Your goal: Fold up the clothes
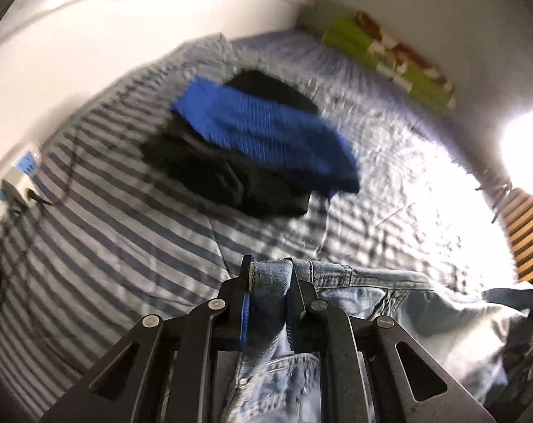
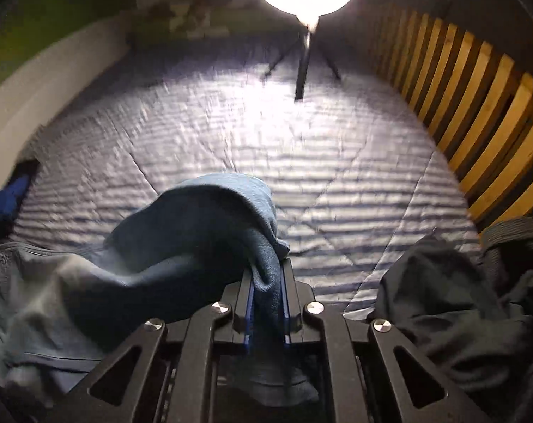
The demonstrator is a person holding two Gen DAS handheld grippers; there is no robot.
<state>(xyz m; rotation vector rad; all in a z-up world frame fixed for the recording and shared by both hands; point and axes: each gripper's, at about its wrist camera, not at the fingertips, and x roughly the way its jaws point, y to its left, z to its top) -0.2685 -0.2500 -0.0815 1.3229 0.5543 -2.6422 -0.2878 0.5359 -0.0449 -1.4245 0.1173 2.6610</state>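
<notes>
A pair of light blue jeans point(image 1: 379, 303) lies across the near part of the striped quilt point(image 1: 125, 239). My left gripper point(image 1: 269, 275) is shut on a seamed edge of the denim, which bunches up between the pads. In the right wrist view the same jeans point(image 2: 181, 232) rise in a dark fold, and my right gripper point(image 2: 266, 278) is shut on that fold. The cloth hangs down to the left from the right gripper.
A pile of folded clothes, blue point(image 1: 266, 137) over black point(image 1: 224, 179), sits mid-quilt. A dark garment point(image 2: 449, 299) lies at the right. A ring light on a tripod point(image 2: 303, 7) stands at the far end. Wooden slats point(image 2: 478, 120) line the right side. A white plug box point(image 1: 16, 183) with cables lies left.
</notes>
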